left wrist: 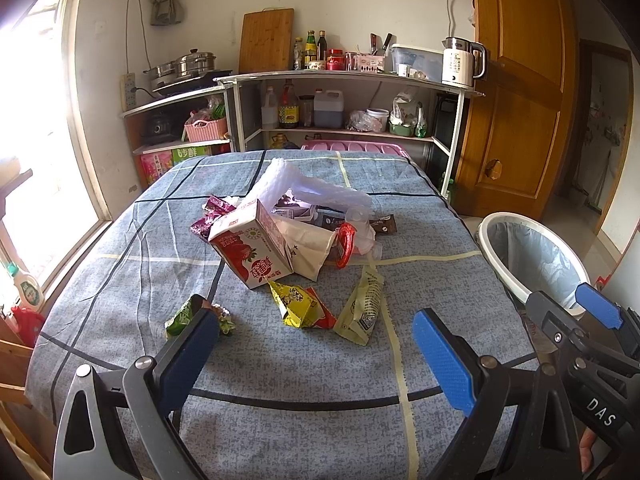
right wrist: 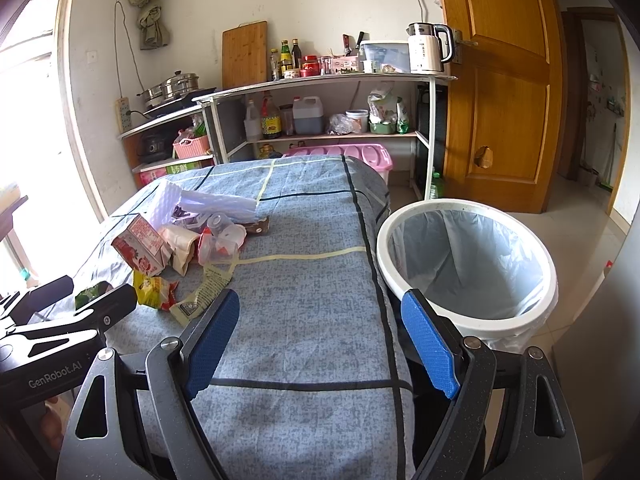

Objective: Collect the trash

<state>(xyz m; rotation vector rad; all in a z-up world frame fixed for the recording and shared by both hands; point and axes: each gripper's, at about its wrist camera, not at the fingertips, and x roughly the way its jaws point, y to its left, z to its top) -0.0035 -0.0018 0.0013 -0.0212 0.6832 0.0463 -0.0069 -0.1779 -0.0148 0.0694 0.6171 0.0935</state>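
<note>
Wooden cutting board (left wrist: 266, 40) leaned against wall on shelf top. White kettle (left wrist: 460, 62) stood at shelf's right end. Steel pots (left wrist: 188, 66) stacked at left. Pink basket (left wrist: 206, 128) kept below. Wooden door (left wrist: 520, 92) seen at right.

Trash lies heaped mid-counter: a red carton (left wrist: 252, 250) tipped on its side, white foam wrap (left wrist: 308, 188) behind it, a beige bag (left wrist: 308, 244) beside it. Nearer lie a yellow wrapper (left wrist: 298, 304), a green one (left wrist: 188, 314) and a pale pouch (left wrist: 360, 308) (all flattened). The white lined bin (right wrist: 468, 264) stands just beside the counter's edge.
</note>
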